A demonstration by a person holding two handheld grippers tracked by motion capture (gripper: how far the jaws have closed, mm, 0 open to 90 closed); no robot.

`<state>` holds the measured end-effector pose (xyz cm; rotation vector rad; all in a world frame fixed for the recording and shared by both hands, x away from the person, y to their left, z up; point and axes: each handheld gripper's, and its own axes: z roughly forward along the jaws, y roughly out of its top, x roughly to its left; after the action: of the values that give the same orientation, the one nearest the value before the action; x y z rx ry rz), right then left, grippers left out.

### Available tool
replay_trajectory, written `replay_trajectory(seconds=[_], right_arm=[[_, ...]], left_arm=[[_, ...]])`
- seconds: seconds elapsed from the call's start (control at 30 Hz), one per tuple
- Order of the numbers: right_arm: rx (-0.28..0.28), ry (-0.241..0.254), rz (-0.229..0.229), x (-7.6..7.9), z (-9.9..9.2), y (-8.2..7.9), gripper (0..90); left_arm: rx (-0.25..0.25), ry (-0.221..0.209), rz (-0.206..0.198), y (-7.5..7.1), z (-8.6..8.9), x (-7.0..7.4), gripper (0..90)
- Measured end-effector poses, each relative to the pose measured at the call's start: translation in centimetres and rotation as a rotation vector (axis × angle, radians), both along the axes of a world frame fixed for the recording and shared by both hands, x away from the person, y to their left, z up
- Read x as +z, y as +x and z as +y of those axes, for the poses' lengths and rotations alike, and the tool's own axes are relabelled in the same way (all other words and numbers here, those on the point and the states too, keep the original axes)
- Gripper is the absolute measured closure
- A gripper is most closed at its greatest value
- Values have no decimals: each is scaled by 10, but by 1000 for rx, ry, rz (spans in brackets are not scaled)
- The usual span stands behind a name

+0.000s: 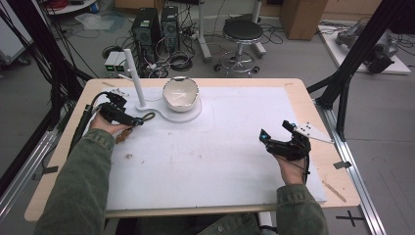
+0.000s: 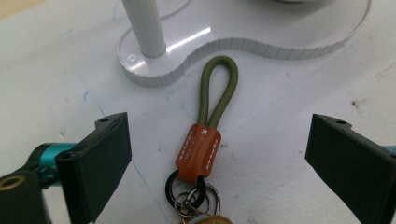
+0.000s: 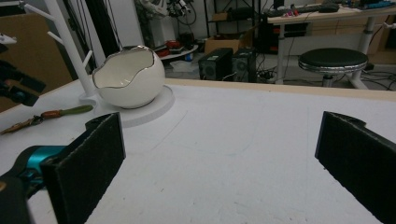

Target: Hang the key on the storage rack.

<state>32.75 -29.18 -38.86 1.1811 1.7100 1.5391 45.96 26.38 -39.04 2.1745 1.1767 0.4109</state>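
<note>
A keychain [image 2: 198, 150] lies flat on the white mat: an olive-green cord loop [image 2: 218, 88], a brown leather tab and metal rings at its near end. My left gripper [image 2: 219, 123] hovers low over it, jaws wide apart on either side of the tab and touching nothing. In the high view, the left gripper [image 1: 137, 121] is at the table's left, the cord loop [image 1: 148, 116] pointing at a white stand base [image 1: 193, 115]. My right gripper [image 1: 275, 129] stands open and empty at the right, aimed across the mat [image 3: 223, 121]. From there the keychain [image 3: 56, 113] is at the far left.
A white egg-shaped bowl [image 1: 180, 94] with a jagged rim sits on the stand base, beside an upright white post [image 1: 134, 76] with pegs. The post [image 2: 145, 28] rises just beyond the cord loop. Behind the table are a stool [image 1: 242, 32] and computer towers [image 1: 156, 27].
</note>
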Motion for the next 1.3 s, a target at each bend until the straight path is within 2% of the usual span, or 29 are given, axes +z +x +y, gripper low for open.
replay_trajectory(seconds=[0.2,0.3,0.53,0.7,0.77,0.9,1.07,1.3], right_arm=[[-2,1,-3,0,-1,0,6],[-1,0,-3,0,-1,0,6],[-1,7,-2,0,-2,-1,6],[0,9,5,0,-2,-1,6],[0,8,1,0,-2,0,6],[1,7,-2,-1,-2,0,7],[0,9,2,0,-2,0,6],[0,7,-1,-1,-2,0,7]], left_arm=[[-25,60,33,3,-4,-11,142],[-45,77,36,3,-6,-15,209],[-43,91,54,6,-6,-20,305],[-57,102,63,6,-6,-21,452],[-58,102,64,7,-6,-23,465],[-28,144,54,8,-8,-26,589],[-33,166,40,7,-6,-26,693],[-55,216,5,5,-9,-25,764]])
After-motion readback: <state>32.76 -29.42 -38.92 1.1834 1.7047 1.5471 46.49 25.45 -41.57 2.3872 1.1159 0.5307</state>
